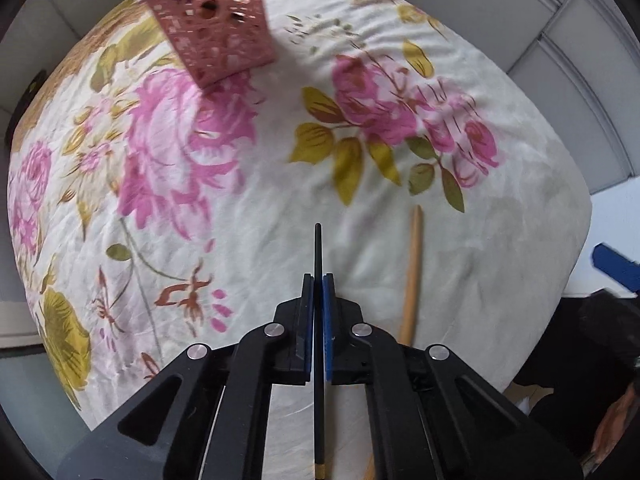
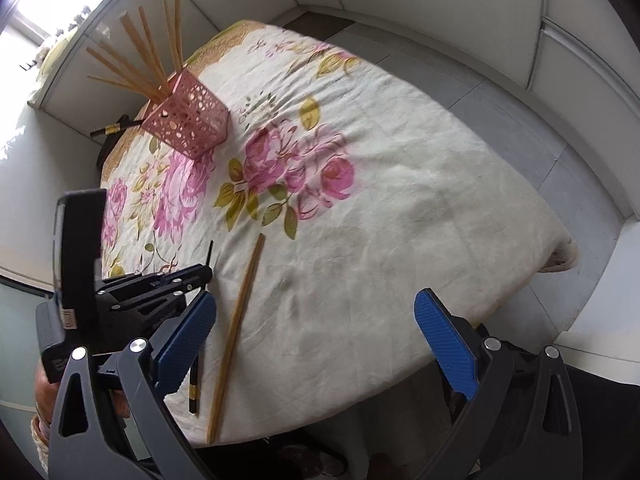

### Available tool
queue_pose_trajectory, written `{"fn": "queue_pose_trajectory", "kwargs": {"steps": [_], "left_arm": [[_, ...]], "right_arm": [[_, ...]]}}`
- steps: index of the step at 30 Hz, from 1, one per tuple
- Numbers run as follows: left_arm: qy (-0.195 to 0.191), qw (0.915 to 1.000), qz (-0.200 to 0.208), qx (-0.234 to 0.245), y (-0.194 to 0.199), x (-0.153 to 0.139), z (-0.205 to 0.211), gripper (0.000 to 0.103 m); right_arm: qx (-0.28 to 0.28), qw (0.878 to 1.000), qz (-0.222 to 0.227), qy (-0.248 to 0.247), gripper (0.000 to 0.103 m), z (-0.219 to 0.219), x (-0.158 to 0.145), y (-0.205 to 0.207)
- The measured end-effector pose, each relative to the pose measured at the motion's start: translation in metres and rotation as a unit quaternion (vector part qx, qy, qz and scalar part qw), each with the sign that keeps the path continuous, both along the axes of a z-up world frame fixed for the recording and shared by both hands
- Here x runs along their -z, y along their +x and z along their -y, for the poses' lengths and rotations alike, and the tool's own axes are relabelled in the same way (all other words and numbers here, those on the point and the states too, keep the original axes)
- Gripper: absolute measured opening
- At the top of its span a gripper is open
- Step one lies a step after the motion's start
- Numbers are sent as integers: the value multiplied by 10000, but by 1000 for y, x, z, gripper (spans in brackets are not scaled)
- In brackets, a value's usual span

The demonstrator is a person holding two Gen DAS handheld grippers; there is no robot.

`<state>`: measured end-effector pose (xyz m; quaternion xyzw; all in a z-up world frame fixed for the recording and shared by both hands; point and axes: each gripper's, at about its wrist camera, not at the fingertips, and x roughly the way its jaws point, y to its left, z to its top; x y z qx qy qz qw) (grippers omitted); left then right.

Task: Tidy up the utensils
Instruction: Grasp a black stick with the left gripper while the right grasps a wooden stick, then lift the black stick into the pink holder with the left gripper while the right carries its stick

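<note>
My left gripper (image 1: 318, 280) is shut on a black chopstick (image 1: 318, 248) with a gold band, held above the floral tablecloth; it also shows in the right wrist view (image 2: 206, 270). A wooden chopstick (image 1: 412, 272) lies on the cloth just right of it, also seen in the right wrist view (image 2: 238, 328). A pink perforated holder (image 2: 188, 120) stands at the far left of the table with several wooden chopsticks (image 2: 148, 56) in it; the left wrist view shows the holder (image 1: 216, 28) too. My right gripper (image 2: 316, 344) is open and empty above the table's near edge.
The table wears a white cloth with pink roses (image 2: 360, 200). A black chopstick (image 2: 116, 126) sticks out behind the holder. White cabinet fronts (image 2: 440, 12) and grey floor tiles surround the table. The table edge falls away at the right (image 2: 560, 248).
</note>
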<state>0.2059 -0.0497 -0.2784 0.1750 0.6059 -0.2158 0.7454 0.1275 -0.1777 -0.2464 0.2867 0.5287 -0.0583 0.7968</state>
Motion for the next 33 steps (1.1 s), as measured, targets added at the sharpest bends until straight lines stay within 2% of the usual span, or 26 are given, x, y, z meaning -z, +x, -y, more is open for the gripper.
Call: {"fn": "queue_pose_trajectory", "kwargs": {"steps": [3, 7, 8, 9, 12, 13, 16, 18, 19, 20, 24, 26, 30, 33], "left_arm": [[-381, 9983, 242, -363, 5, -31, -28, 3], [-745, 9933, 582, -669, 9, -66, -56, 3], [-824, 9916, 666, -748, 9, -74, -62, 3], [-873, 9904, 713, -797, 16, -78, -67, 3], [-1015, 9872, 818, -919, 21, -92, -81, 3], [-1036, 9865, 844, -950, 23, -94, -82, 3], [-1100, 9841, 928, -1037, 25, -102, -87, 3], [-1132, 9828, 995, -1071, 25, -107, -89, 3], [-1151, 9823, 1017, -1072, 24, -108, -90, 3], [-1166, 9818, 1043, -1076, 22, -111, -90, 3], [-1268, 9791, 1149, -1100, 17, -117, -88, 3], [-1376, 9764, 1237, -1116, 13, -123, -88, 3], [-1532, 9691, 1530, -1180, 2, -139, -86, 3], [-1762, 9618, 1747, -1155, -12, -152, -81, 3]], "right_arm": [[-258, 9986, -435, 135, 94, -26, 16, 32], [-356, 9952, -913, -10, 67, -51, 34, 64], [-348, 9940, -1031, -60, 62, -55, 39, 68], [-337, 9931, -1112, -149, 62, -58, 43, 71], [-337, 9928, -1077, -395, 60, -71, 43, 78], [-300, 9926, -1045, -532, 56, -76, 42, 80], [-481, 9867, -988, -1195, 48, -101, 42, 84], [-569, 9812, -846, -1638, 33, -112, 42, 80], [-586, 9817, -708, -1667, 19, -113, 41, 78], [-581, 9834, -603, -1611, 11, -111, 41, 75], [-444, 9965, -223, -668, 6, -81, 43, 71], [-486, 9980, 183, -367, 6, -68, 37, 63], [-519, 9911, 1107, -527, 6, -57, 5, 39], [-556, 9795, 1788, -747, 6, -56, -24, 24]]}}
